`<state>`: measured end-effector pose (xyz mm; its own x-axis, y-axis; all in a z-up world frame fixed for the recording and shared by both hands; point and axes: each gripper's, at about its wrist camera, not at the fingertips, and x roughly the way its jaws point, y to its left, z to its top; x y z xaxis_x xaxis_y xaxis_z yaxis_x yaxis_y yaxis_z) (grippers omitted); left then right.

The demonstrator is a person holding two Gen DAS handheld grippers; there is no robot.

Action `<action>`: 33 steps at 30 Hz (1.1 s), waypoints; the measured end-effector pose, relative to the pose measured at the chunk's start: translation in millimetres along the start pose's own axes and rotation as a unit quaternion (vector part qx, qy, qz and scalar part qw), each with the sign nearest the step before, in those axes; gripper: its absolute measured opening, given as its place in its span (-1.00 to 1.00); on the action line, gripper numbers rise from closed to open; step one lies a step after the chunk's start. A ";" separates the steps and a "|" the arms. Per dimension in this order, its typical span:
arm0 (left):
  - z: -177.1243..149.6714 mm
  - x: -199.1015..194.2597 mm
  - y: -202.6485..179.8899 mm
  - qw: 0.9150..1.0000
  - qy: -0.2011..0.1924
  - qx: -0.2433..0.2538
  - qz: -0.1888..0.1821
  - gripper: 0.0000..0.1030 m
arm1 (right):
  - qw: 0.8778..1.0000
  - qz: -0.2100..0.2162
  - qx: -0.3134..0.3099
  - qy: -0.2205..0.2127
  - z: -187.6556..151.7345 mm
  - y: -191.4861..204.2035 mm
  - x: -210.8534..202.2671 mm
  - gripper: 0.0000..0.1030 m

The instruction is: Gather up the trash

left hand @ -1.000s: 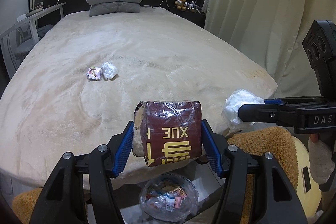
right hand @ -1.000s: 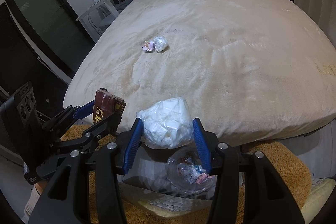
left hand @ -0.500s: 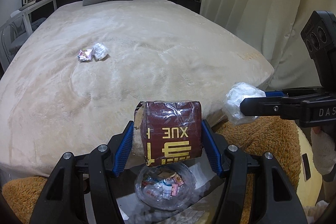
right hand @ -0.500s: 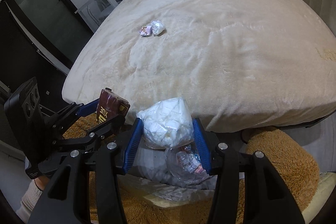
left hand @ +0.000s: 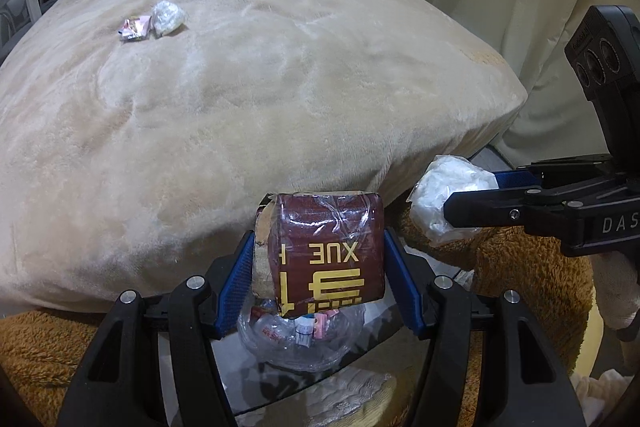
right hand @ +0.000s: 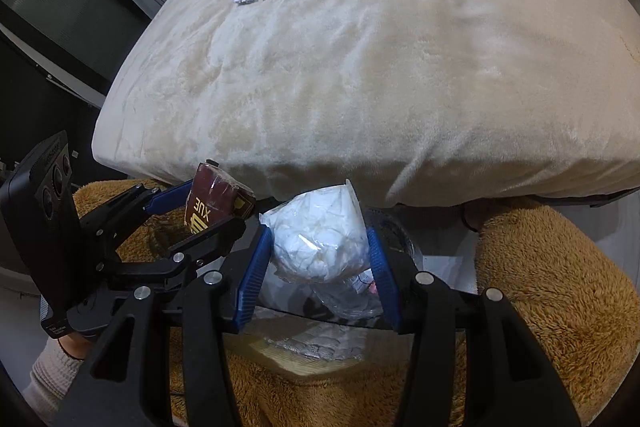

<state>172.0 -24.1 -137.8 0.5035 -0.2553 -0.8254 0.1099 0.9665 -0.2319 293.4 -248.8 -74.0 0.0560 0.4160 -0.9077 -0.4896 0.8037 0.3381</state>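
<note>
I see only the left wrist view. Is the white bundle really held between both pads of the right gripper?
Observer: Yes. The right gripper has one blue pad on each side of the white bundle.
Operator: What is under it?
Observer: The clear bag with wrappers shows just below the bundle.
Operator: How does my box sit, seen from the side?
Observer: The brown box sits near the tips of the left gripper and pokes past them.

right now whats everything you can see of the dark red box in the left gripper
The dark red box is a small carton in crinkled clear film, with gold print reading XUE upside down and a torn, tan left edge. The left gripper clamps its two sides between blue pads, holding it above a clear trash bag at the bed's foot.
</note>
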 end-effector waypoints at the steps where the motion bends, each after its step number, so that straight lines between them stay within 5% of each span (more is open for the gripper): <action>1: -3.1 5.3 0.5 1.000 0.007 -0.001 -0.002 0.18 | 1.000 -0.003 0.003 0.005 -1.3 -2.5 4.7 -0.04; 19: -53.3 91.8 15.9 0.991 0.132 -0.017 -0.017 0.18 | 0.993 -0.016 0.028 0.112 -23.0 -27.1 88.7 -0.04; 33: -70.8 143.2 26.8 0.975 0.217 -0.042 -0.018 0.18 | 0.984 -0.023 0.045 0.172 -28.5 -43.5 135.8 -0.04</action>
<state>186.3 -36.5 -298.6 0.0884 -0.2943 -0.9516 0.0412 0.9556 -0.2917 297.5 -239.4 -219.1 -0.2288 0.2218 -0.9479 -0.4137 0.8592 0.3009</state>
